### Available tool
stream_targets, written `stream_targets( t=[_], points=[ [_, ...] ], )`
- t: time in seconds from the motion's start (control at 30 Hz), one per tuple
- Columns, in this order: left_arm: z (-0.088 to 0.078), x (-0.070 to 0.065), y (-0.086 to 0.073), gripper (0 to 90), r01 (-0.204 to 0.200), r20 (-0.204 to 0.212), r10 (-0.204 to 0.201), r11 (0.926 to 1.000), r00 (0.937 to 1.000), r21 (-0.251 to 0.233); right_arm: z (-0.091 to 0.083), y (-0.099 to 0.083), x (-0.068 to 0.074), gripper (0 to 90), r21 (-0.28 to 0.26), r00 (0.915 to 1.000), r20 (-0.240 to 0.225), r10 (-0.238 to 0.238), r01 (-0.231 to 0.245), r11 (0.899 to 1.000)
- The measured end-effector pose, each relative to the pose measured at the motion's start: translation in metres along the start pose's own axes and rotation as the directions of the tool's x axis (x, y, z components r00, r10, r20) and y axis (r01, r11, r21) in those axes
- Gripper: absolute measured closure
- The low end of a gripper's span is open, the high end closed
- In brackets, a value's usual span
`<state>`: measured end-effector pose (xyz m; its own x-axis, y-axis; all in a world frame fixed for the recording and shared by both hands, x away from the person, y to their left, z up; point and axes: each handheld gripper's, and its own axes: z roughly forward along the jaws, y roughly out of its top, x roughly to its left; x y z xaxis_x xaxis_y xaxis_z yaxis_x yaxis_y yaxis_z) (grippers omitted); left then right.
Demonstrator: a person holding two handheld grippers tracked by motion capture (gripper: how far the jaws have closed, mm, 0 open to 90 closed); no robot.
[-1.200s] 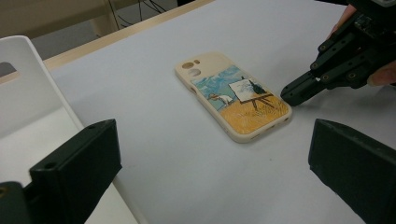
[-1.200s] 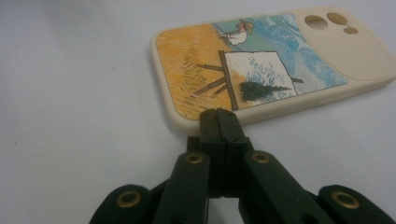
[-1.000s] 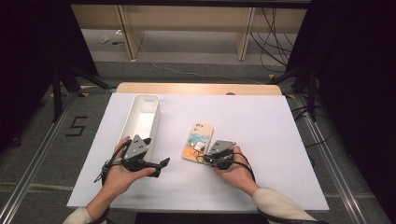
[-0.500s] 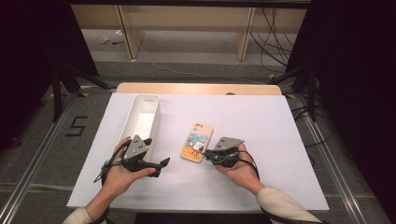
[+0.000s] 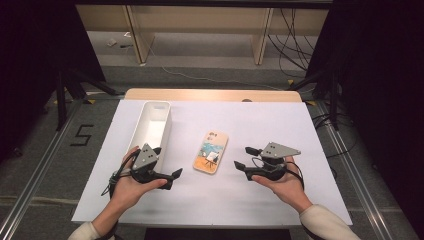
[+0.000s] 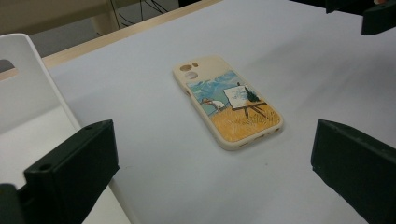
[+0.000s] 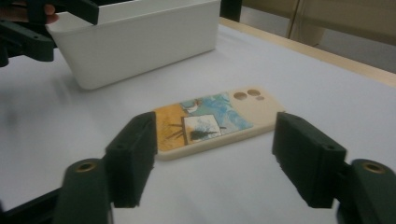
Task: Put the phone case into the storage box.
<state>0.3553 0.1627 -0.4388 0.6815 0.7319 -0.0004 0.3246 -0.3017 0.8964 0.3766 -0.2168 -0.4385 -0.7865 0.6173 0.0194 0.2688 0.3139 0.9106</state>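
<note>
A cream phone case (image 5: 211, 151) with a painted field and easel lies flat on the white table sheet (image 5: 300, 125). My right gripper (image 5: 244, 157) hovers just right of it, pointing at it. Its jaws have just been opening and stand apart with nothing between them. In the right gripper view the phone case (image 7: 212, 121) lies just beyond the right gripper (image 7: 217, 154). My left gripper (image 5: 172, 178) rests open left of the case, near the bin. In the left gripper view the phone case (image 6: 229, 105) lies well ahead of the left gripper (image 6: 212, 161).
A long white bin (image 5: 151, 125) stands on the left half of the sheet, close to my left hand, and its wall (image 7: 140, 42) faces the right gripper. A wooden table edge (image 5: 210, 94) runs along the back. Bare sheet stretches right of and behind the case.
My right gripper has drawn back to the right and upward from the phone case and its jaws have spread. The case stays flat where it was. The left hand has not moved.
</note>
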Motion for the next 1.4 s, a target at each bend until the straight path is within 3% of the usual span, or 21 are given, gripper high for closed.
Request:
stream_targets(
  t=[0.13,0.23,0.5,0.87,1.4],
  points=[
    [0.000,0.000,0.001,0.0,0.006,0.000,-0.006,1.0000,1.0000,-0.001,-0.013,-0.003,0.004,15.9,0.000,0.9999,-0.012,-0.006,0.006,1.000],
    [0.000,-0.002,0.004,0.0,0.050,0.006,-0.050,0.9988,0.9987,-0.004,-0.021,-0.005,0.006,12.8,0.000,0.9999,-0.001,-0.012,0.012,1.000],
    [0.013,-0.008,0.017,0.0,0.049,0.028,-0.050,0.9987,0.9984,0.010,-0.033,-0.012,0.005,8.3,0.005,0.9997,0.020,-0.011,0.011,1.000],
    [0.069,-0.025,0.046,0.0,0.030,0.063,-0.036,0.9951,0.9974,0.095,-0.041,-0.016,0.006,6.9,0.010,0.9990,0.042,-0.015,0.014,1.000],
    [0.149,-0.023,0.067,0.0,0.094,-0.006,-0.095,0.9767,0.9955,0.193,-0.045,-0.018,0.005,6.3,0.006,0.9988,0.049,-0.009,0.009,1.000]
  ],
)
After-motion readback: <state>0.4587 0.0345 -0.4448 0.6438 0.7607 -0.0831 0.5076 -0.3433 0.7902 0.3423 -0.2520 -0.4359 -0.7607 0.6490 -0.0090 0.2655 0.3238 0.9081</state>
